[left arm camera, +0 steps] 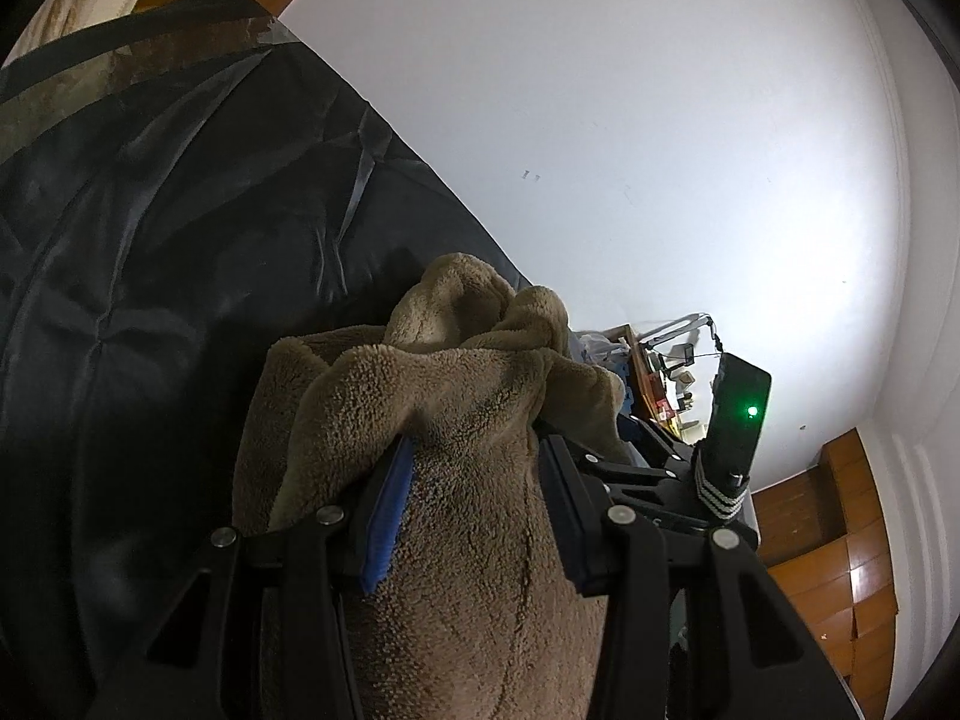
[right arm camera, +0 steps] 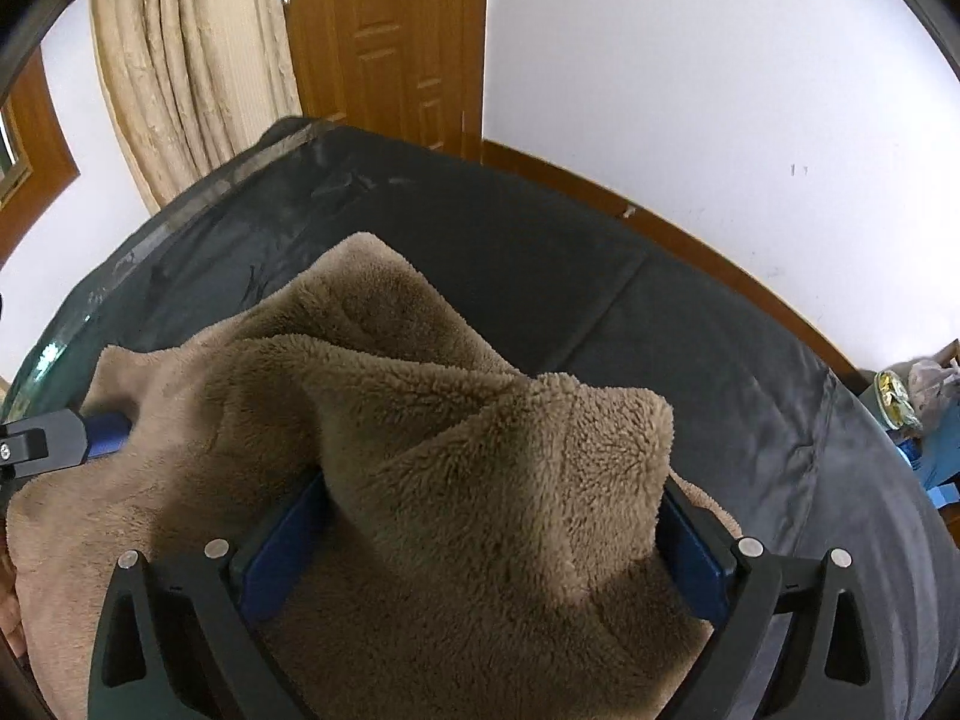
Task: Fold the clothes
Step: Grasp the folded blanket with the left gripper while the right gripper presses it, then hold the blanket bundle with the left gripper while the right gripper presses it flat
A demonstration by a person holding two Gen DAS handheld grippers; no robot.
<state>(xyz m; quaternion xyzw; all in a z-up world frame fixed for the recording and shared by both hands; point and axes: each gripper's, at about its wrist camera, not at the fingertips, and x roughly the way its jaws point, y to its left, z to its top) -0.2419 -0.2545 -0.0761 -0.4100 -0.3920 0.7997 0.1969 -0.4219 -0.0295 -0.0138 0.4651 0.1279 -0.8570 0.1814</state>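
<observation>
The brown fleece garment [right arm camera: 420, 420] is clamped by both the left gripper [left arm camera: 474, 480] and right gripper [right arm camera: 492, 516], whose fingertips are buried in pile.

Soft, even daylight fills the room. The white wall [left arm camera: 630, 120] glows brightest at its right in the left wrist view, almost washed out. The dark sheet [right arm camera: 690, 330] shows faint sheen along its creases (nothing harsh). Both views bend strongly at the rims, with black corners. Focus is sharp throughout, without blur.

White walls [right arm camera: 690, 60], a wooden door [right arm camera: 384, 36], beige curtain [right arm camera: 192, 60], parquet floor [left arm camera: 840, 570].
</observation>
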